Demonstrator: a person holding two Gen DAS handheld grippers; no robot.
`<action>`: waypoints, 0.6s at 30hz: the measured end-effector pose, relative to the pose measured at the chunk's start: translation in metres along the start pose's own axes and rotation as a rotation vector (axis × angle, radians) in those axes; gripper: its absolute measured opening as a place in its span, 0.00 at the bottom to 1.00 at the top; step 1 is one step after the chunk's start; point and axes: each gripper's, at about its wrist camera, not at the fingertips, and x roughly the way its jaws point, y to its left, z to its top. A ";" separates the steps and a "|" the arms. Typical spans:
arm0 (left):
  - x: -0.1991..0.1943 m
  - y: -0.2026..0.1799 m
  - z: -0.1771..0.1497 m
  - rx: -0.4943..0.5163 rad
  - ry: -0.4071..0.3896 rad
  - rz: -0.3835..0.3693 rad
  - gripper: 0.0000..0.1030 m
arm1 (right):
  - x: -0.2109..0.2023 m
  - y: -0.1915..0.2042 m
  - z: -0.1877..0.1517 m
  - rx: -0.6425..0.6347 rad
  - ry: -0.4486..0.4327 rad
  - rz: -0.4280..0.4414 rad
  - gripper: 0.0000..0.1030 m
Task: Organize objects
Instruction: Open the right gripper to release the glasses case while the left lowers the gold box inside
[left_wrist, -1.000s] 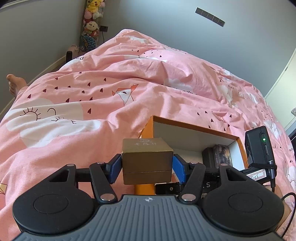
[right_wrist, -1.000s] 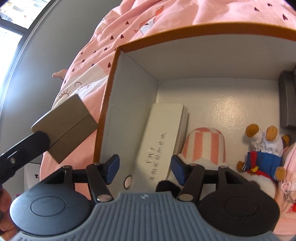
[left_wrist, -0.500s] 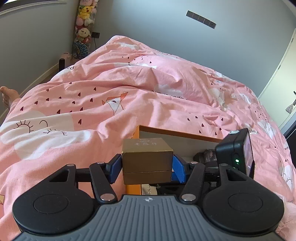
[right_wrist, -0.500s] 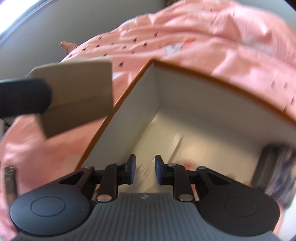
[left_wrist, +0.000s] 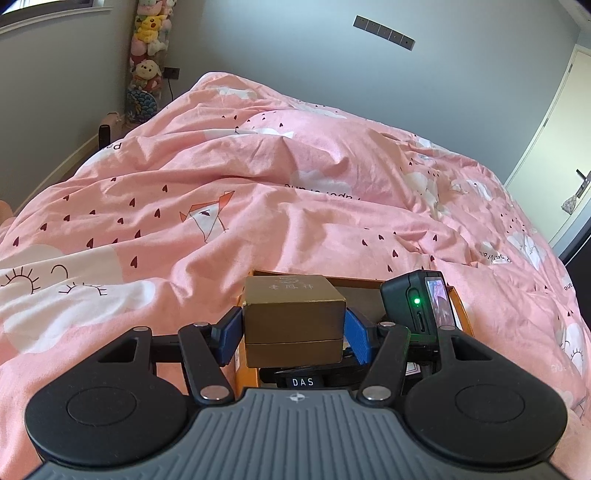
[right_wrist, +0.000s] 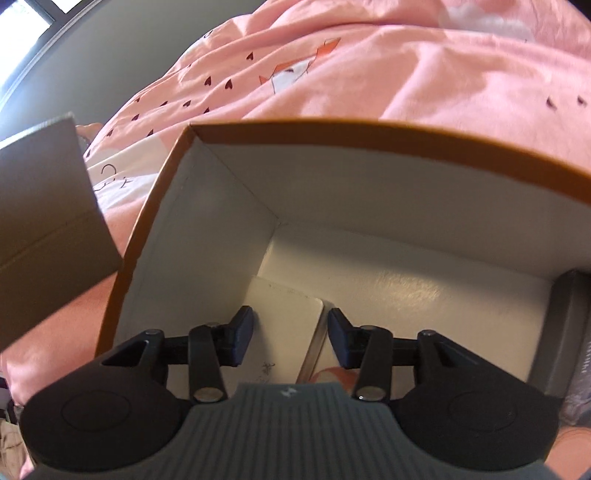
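Observation:
My left gripper is shut on a small gold box and holds it above the near left corner of an orange storage box. The gold box also shows at the left of the right wrist view. My right gripper is inside the orange box, its blue pads on either side of a flat white box that stands against the left inner wall. Whether the pads press on it I cannot tell.
The orange box lies on a bed with a pink quilt. A dark case stands at the box's right inner wall. The right gripper's camera rises just right of the gold box. Plush toys hang in the far left corner.
My right gripper closed to a narrow gap, then opened wider and now has its pads beside the white box. My left gripper has kept the gold box and tilted up, showing more of the room.

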 end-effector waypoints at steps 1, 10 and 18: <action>0.002 -0.001 0.001 0.006 0.006 0.001 0.65 | 0.000 0.001 -0.001 -0.008 0.000 0.002 0.45; 0.033 -0.023 0.005 0.064 0.097 -0.002 0.65 | -0.030 0.000 -0.011 -0.084 -0.057 -0.023 0.42; 0.087 -0.043 0.011 0.115 0.247 0.085 0.65 | -0.069 -0.019 -0.026 -0.152 -0.169 -0.159 0.42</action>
